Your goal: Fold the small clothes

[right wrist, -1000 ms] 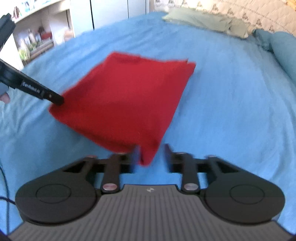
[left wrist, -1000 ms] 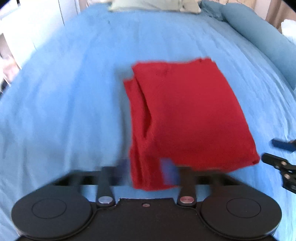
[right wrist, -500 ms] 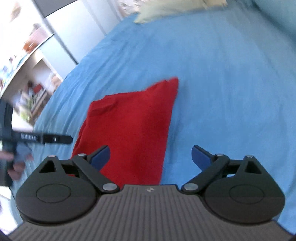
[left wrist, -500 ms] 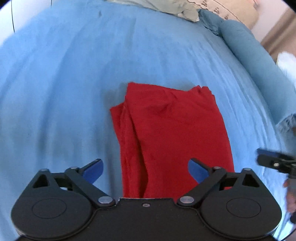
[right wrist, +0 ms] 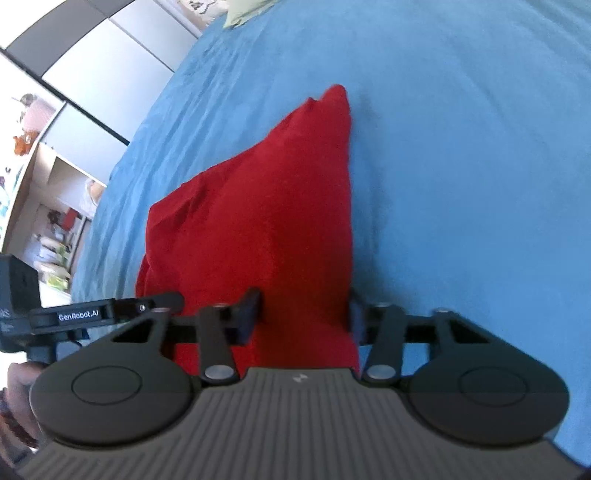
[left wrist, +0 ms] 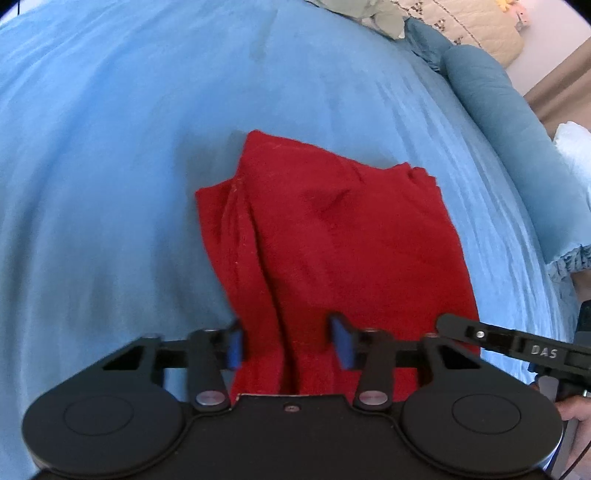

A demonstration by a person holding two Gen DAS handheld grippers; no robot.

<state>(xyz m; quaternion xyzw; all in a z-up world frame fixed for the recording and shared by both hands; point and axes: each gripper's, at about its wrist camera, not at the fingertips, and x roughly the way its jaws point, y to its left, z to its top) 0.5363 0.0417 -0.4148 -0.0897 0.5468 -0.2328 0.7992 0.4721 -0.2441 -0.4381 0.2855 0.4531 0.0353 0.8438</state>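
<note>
Left gripper (left wrist: 287, 345): jaws part-closed, straddling the near-left edge of the red garment (left wrist: 325, 236), cloth bunched between the pads. I can't tell if it's pinched or just bracketed. Right gripper (right wrist: 304, 317): same story on the near-right corner, fabric fills the gap, the right pad is mostly hidden behind cloth. Grip not confirmed there either.

The garment lies already folded into a rough rectangle in the middle of the bed (left wrist: 110, 184), near edge at your grippers, far edge toward the pillows (left wrist: 369, 14).

Step, my read: you're taking both near corners for another fold, near edge over to far edge. Next move calls for both grippers fully clamped through all the layers before you lift, then an even carry forward so the corners land together. The left edge has loose stacked layers; one could slip out.

View differences:
- The left wrist view shows the layered left edge and a crease on top; the right one doesn't.
- The right wrist view shows the clean right fold line and the shelving (right wrist: 48, 206) off the bed's left side.
- Each view catches the other gripper's finger at its frame edge.
</note>
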